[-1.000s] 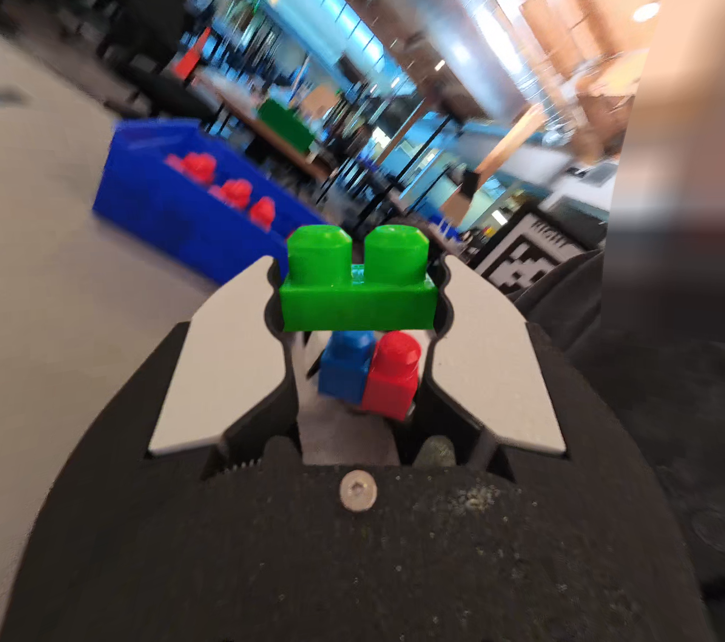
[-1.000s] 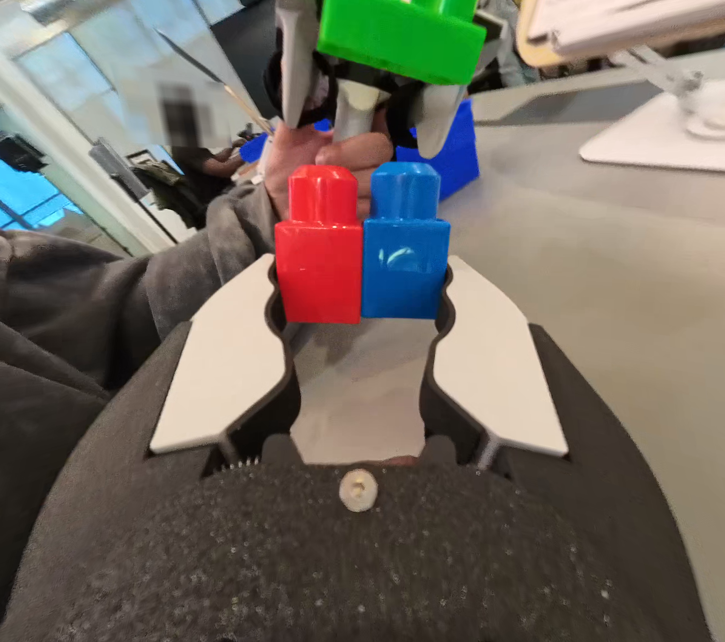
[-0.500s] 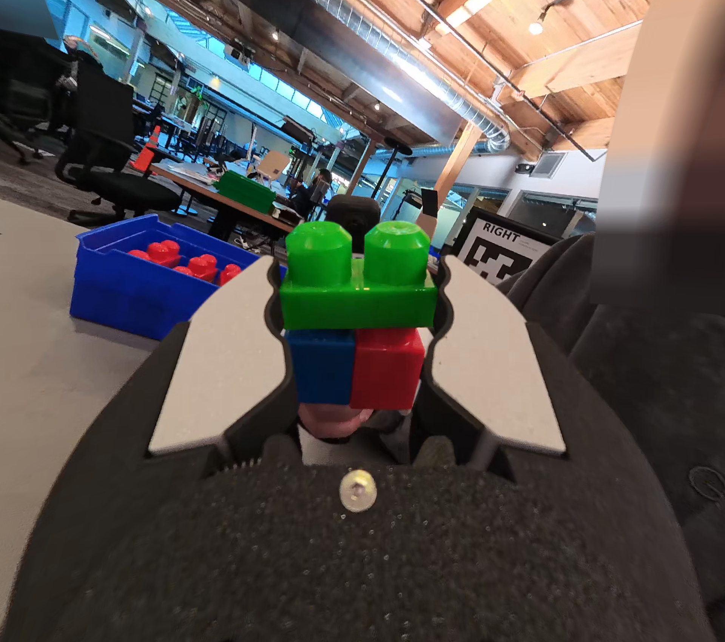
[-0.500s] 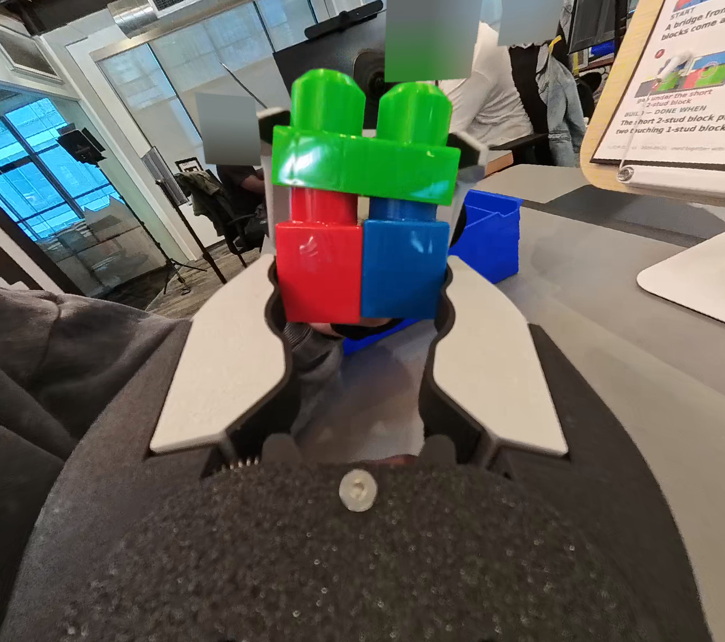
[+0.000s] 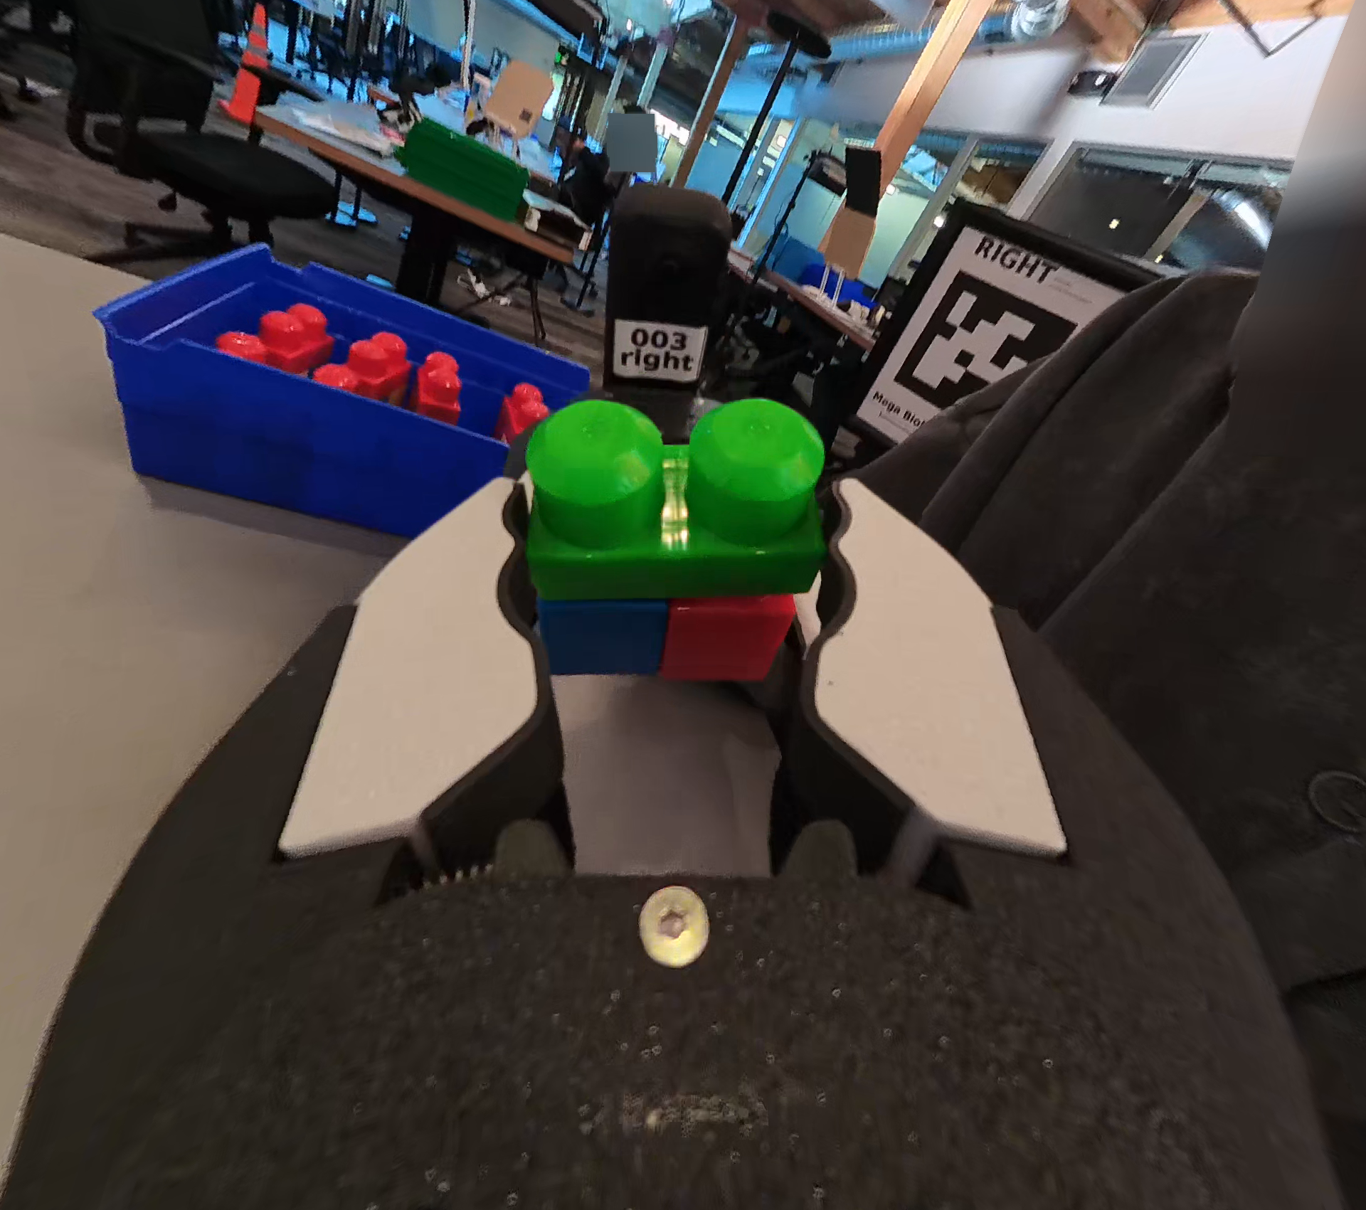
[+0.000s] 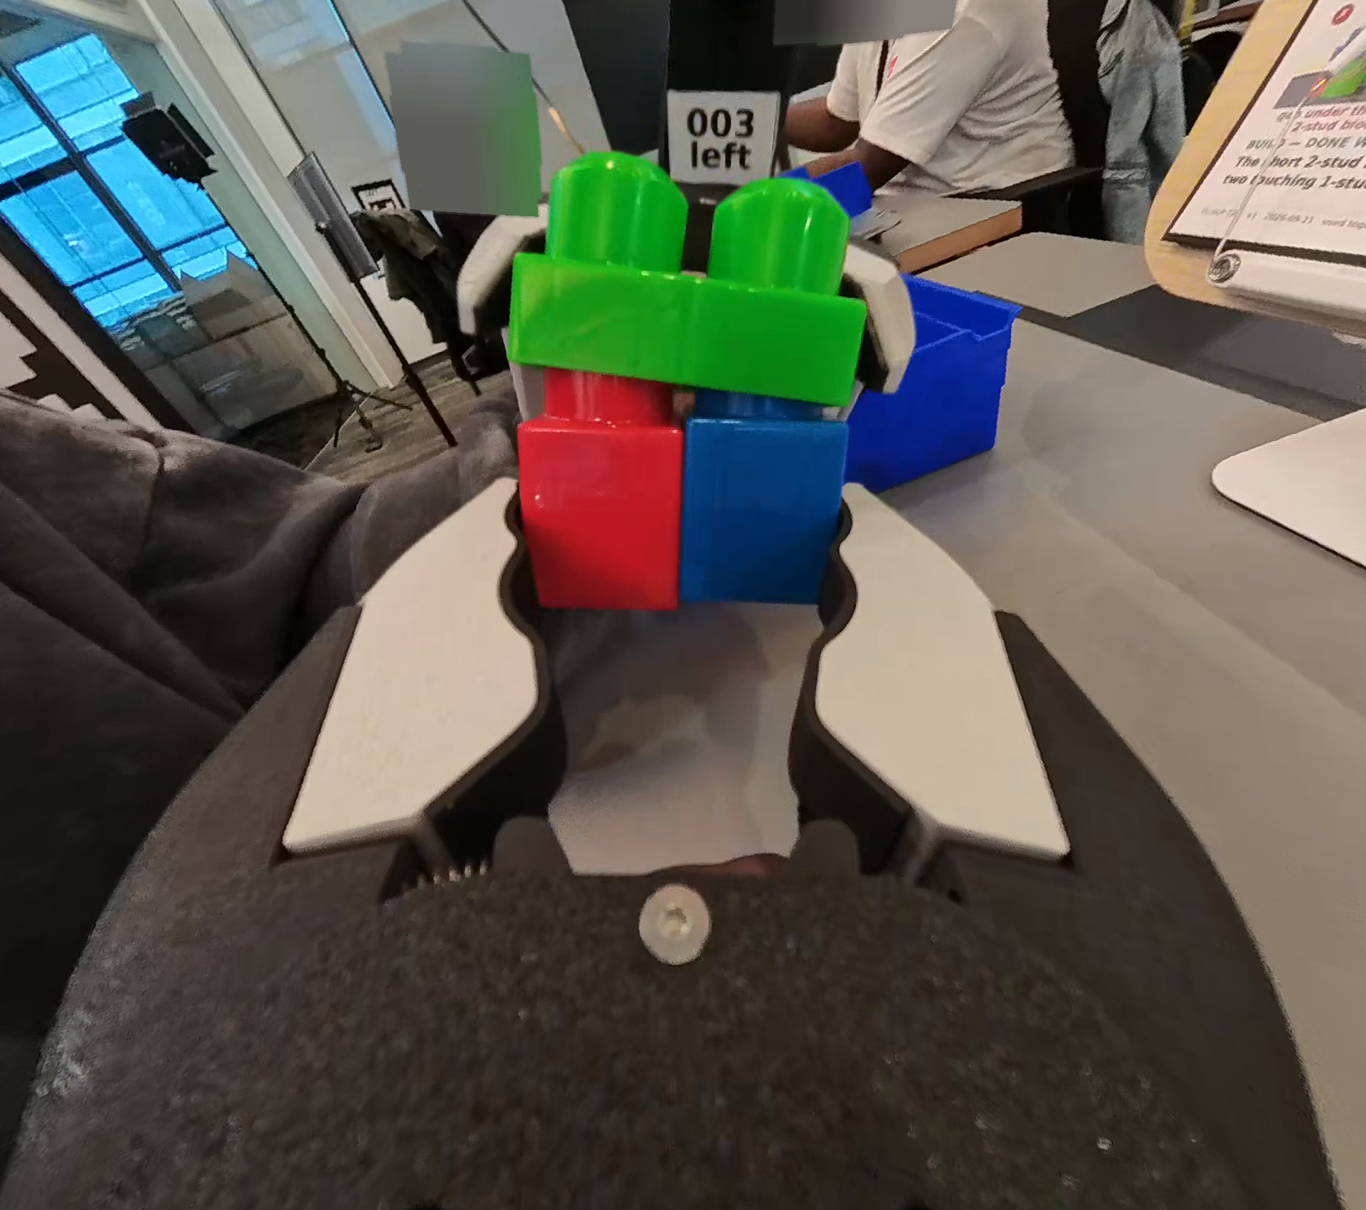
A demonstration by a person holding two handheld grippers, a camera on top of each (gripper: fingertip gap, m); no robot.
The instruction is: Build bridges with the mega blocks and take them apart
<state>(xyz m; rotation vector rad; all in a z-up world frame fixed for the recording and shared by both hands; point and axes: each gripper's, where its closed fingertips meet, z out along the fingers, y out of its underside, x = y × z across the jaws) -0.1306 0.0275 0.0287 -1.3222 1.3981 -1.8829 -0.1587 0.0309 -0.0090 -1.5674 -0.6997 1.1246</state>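
Three blocks form a small bridge held above the surface (image 6: 1109, 583): green block (image 6: 687, 332) pinched by the left gripper (image 5: 673, 546), red block (image 6: 599, 509) and blue block (image 6: 761, 509) clamped by the right gripper (image 6: 676, 539). Light, stiff, slick plastic; grip flat sides. Blue bin (image 5: 310, 458) lies far left.

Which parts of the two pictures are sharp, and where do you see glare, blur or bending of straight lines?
Left wrist view: the green block is sharp, with a bright glint between its studs; the ceiling is blurred and the background leans from the wide lens. Right wrist view: the red block and blue block are sharp with soft reflections; the near body of the right hand-held gripper is soft.
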